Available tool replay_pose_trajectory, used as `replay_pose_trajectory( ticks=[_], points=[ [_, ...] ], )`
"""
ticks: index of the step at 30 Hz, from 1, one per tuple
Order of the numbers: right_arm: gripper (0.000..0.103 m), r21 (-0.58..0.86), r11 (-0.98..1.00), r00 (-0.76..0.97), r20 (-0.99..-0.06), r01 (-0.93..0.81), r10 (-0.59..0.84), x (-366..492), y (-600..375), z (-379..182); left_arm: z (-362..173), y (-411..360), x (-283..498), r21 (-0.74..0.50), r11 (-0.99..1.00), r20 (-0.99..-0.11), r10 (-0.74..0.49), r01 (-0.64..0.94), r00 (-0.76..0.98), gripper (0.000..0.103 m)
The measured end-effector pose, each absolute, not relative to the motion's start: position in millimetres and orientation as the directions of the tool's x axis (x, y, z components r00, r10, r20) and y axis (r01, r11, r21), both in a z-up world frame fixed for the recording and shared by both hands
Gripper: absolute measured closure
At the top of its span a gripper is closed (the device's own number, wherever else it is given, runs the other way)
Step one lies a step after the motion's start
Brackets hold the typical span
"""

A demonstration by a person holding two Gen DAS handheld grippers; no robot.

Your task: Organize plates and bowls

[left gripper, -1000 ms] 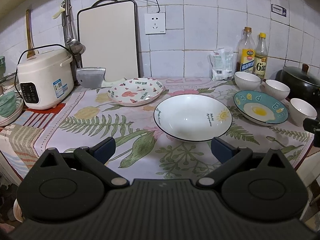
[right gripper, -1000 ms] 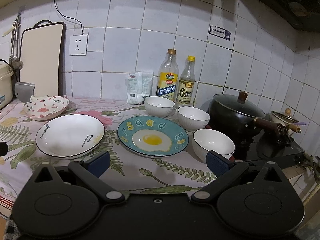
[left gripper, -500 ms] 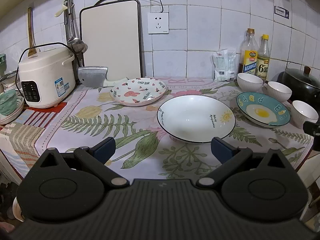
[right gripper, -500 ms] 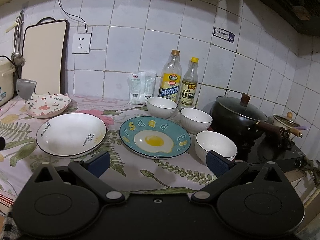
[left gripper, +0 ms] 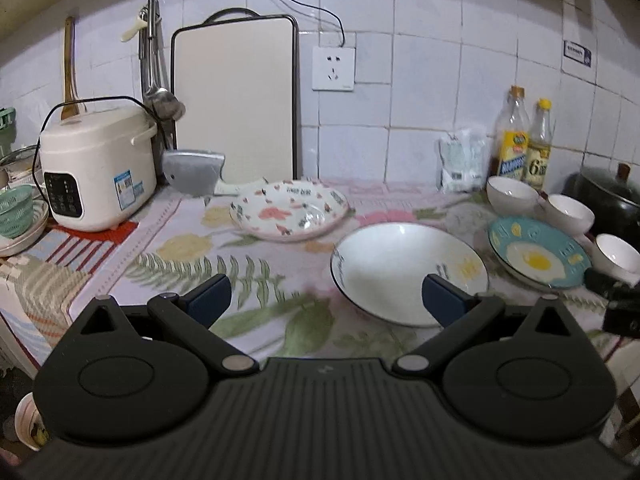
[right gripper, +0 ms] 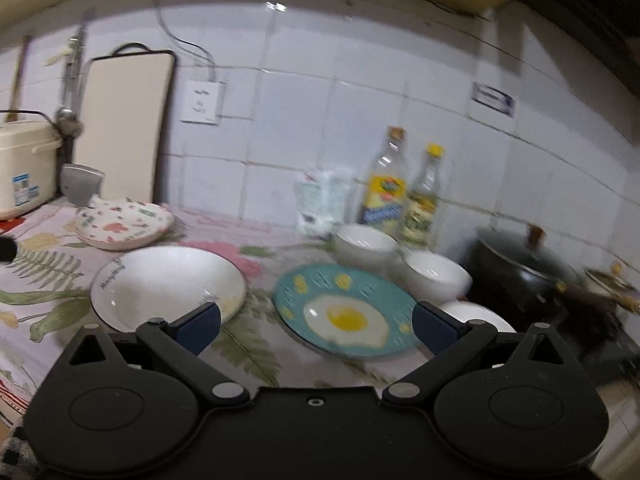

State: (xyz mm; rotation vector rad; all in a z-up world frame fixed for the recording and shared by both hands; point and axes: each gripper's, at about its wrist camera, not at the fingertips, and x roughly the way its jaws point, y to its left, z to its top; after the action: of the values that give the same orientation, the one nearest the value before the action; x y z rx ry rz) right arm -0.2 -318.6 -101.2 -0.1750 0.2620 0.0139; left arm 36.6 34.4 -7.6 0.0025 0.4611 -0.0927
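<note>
Covering the counter is a floral, leaf-printed cloth (left gripper: 248,268) on which all the dishes rest. Left gripper (left gripper: 326,300): jaws spread wide, holding nothing, blue ribbed pads hovering at the near edge of the counter, its right pad over the near rim of the white plate (left gripper: 408,268) — a round, glossy, shallow dish with a thin dark rim line. Far left of it sits the patterned plate (left gripper: 288,210), round and glazed, with pink and green motifs. Right gripper (right gripper: 316,328): jaws likewise released and empty, poised just above the teal plate (right gripper: 344,308), which carries a fried-egg print. Three white bowls (left gripper: 512,196) — smooth, round, deep — line the plate's far and right side. A white rice cooker (left gripper: 96,168) stands far left; a flat rectangular cutting board (left gripper: 236,96) leans on the tiled wall.
</note>
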Motion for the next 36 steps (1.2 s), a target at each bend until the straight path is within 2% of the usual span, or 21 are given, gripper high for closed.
replay_pose_trajectory(
  ticks=[5, 8, 10, 12, 15, 20, 22, 24, 25, 27, 28, 29, 31, 34, 36],
  points=[
    [0.000, -0.152, 0.975, 0.959, -0.259, -0.161, 0.118, 31, -306, -116, -14, 44, 63, -0.117, 0.988, -0.454, -0.144, 0.102, 0.879, 0.000],
    [0.001, -0.115, 0.963, 0.927, -0.318, -0.243, 0.196, 51, -297, -123, -24, 44, 82, -0.175, 0.979, -0.478, -0.180, 0.108, 0.860, 0.002],
    [0.007, -0.082, 0.952, 0.898, -0.365, -0.295, 0.247, 65, -291, -129, -34, 43, 95, -0.207, 0.970, -0.506, -0.218, 0.128, 0.835, 0.004],
    [0.010, -0.058, 0.943, 0.870, -0.408, -0.327, 0.276, 79, -285, -135, -42, 41, 108, -0.225, 0.965, -0.524, -0.236, 0.134, 0.819, 0.010],
    [0.012, -0.017, 0.935, 0.840, -0.446, -0.355, 0.311, 93, -282, -144, -57, 33, 128, -0.213, 0.967, -0.558, -0.237, 0.138, 0.795, 0.025],
    [0.025, 0.101, 0.928, 0.795, -0.489, -0.358, 0.360, 117, -290, -154, -76, 23, 161, -0.237, 0.957, -0.628, -0.281, 0.166, 0.726, 0.043],
    [0.039, 0.147, 0.923, 0.775, -0.507, -0.355, 0.378, 128, -293, -158, -82, 18, 173, -0.232, 0.958, -0.652, -0.283, 0.170, 0.703, 0.049],
    [0.046, 0.193, 0.919, 0.753, -0.527, -0.345, 0.394, 138, -296, -164, -86, 13, 181, -0.204, 0.965, -0.669, -0.259, 0.163, 0.696, 0.054],
    [0.055, 0.209, 0.918, 0.746, -0.536, -0.337, 0.396, 143, -297, -167, -88, 12, 183, -0.190, 0.969, -0.672, -0.245, 0.157, 0.699, 0.056],
    [0.065, 0.237, 0.913, 0.736, -0.540, -0.333, 0.408, 150, -298, -169, -89, 12, 186, -0.171, 0.974, -0.674, -0.225, 0.148, 0.703, 0.060],
    [0.067, 0.248, 0.909, 0.730, -0.542, -0.335, 0.417, 153, -298, -170, -90, 13, 188, -0.161, 0.977, -0.677, -0.213, 0.141, 0.705, 0.066],
    [0.067, 0.253, 0.908, 0.726, -0.545, -0.334, 0.419, 154, -298, -170, -91, 13, 190, -0.146, 0.980, -0.681, -0.197, 0.133, 0.705, 0.074],
    [0.069, 0.251, 0.909, 0.725, -0.548, -0.333, 0.417, 158, -297, -172, -94, 14, 194, -0.127, 0.984, -0.695, -0.177, 0.124, 0.697, 0.082],
    [0.070, 0.256, 0.907, 0.727, -0.543, -0.334, 0.421, 162, -298, -174, -104, 19, 201, -0.205, 0.971, -0.722, -0.236, 0.124, 0.650, 0.083],
    [0.069, 0.247, 0.908, 0.735, -0.533, -0.338, 0.418, 162, -298, -175, -105, 18, 200, -0.203, 0.972, -0.715, -0.230, 0.119, 0.660, 0.083]
  ],
)
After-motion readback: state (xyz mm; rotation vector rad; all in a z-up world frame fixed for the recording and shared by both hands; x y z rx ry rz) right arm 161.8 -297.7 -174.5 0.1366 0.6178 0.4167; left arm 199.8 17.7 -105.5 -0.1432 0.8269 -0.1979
